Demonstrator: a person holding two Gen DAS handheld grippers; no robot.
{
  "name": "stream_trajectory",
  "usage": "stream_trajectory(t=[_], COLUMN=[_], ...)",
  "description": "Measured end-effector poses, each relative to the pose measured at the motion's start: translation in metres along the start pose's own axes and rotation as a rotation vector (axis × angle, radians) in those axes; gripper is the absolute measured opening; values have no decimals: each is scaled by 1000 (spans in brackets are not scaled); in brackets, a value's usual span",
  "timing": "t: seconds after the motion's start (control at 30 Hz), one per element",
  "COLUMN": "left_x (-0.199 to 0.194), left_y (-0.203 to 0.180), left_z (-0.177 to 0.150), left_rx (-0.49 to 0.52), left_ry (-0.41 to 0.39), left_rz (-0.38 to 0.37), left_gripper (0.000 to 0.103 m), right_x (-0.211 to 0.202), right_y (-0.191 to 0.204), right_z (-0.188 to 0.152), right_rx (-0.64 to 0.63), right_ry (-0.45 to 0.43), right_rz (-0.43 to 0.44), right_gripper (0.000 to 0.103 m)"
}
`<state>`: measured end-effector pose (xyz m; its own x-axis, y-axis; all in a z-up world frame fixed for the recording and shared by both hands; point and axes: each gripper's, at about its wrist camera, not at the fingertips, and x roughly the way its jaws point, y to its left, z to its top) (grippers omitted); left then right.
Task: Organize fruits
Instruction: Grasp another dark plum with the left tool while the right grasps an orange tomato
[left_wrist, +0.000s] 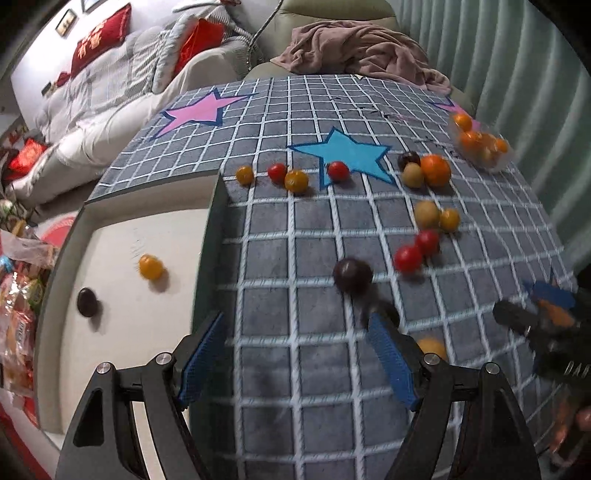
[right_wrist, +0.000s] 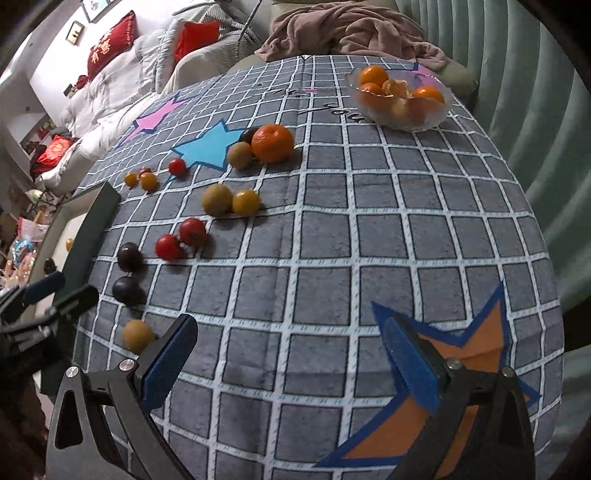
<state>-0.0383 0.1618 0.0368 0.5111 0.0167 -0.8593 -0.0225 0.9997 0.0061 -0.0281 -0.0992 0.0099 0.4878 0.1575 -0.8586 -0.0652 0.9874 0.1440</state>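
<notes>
Small fruits lie scattered on a grey checked cloth: red tomatoes, yellow ones, dark plums, brown longans and a mandarin. A white tray at the left holds a yellow tomato and a dark plum. A glass bowl at the far right holds mandarins. My left gripper is open and empty beside the tray's rim, a plum just beyond its right finger. My right gripper is open and empty above the cloth.
A sofa with red cushions stands at the back left. A pink blanket lies behind the table. A ribbed green curtain runs along the right. Snack packets lie at the far left.
</notes>
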Motion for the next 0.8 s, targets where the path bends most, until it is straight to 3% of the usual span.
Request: stream_trajectory(t=[0.3,0.47,0.53,0.67,0.8], left_x=[30,43,48,53,53], left_y=[-20,-23,-23,-23,-26], left_z=[23,26,27,29,30], left_rx=[25,31,30,23,33], left_ry=[52,77,86,96,90], left_rz=[-24,-23,-21,-30,-41], left_gripper=[80,80,79,79,68], right_x=[14,28,34,46,50], right_y=[10,18,22,29,39], right_z=[25,40,47,57,60], right_rx=[-114,-206,-237,-284,-332], right_ry=[-38,-27,-19,-5,-18], right_rz=[-33,-23,-18,-3,14], right_gripper=[100,88,77,72,68])
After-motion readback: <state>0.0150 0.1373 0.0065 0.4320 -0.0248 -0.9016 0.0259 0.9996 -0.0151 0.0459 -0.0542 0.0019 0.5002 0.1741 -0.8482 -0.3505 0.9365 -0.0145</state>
